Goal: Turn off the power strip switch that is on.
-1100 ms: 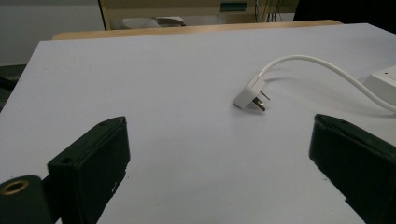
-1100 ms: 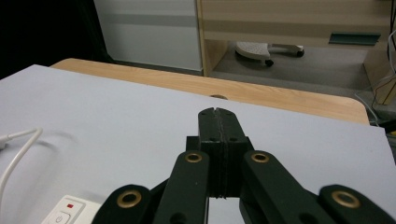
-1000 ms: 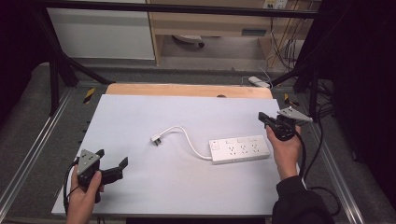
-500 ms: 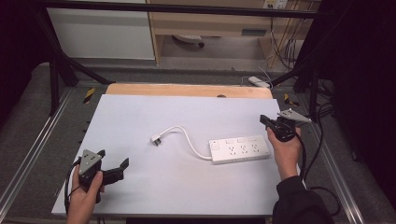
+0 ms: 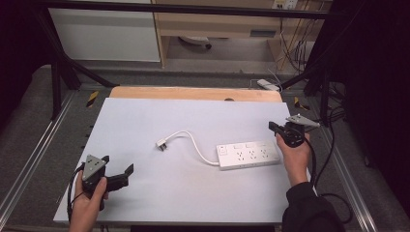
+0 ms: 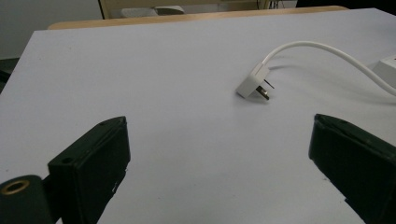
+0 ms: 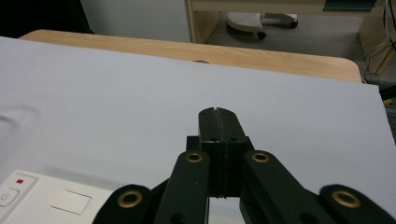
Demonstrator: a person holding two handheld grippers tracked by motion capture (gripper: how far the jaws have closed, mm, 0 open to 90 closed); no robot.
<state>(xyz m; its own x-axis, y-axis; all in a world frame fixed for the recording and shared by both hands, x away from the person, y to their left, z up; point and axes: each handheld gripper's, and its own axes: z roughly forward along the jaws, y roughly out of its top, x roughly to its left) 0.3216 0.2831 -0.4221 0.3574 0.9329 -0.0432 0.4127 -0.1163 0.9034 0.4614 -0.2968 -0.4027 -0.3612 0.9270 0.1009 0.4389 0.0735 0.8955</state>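
Power strip (image 5: 249, 155) lies on our white table (image 5: 193, 121), right of the middle, its white cord (image 5: 193, 143) curving left to the plug (image 5: 162, 144), which rests on its side. Our left gripper (image 5: 123, 176) is spread wide near the front left corner, holding nothing, the plug well ahead of it. Our right gripper (image 5: 273, 128) is pressed together and empty, just beyond the strip's right end. Behind the table we see a grey floor and a wooden shelf (image 5: 227, 24).
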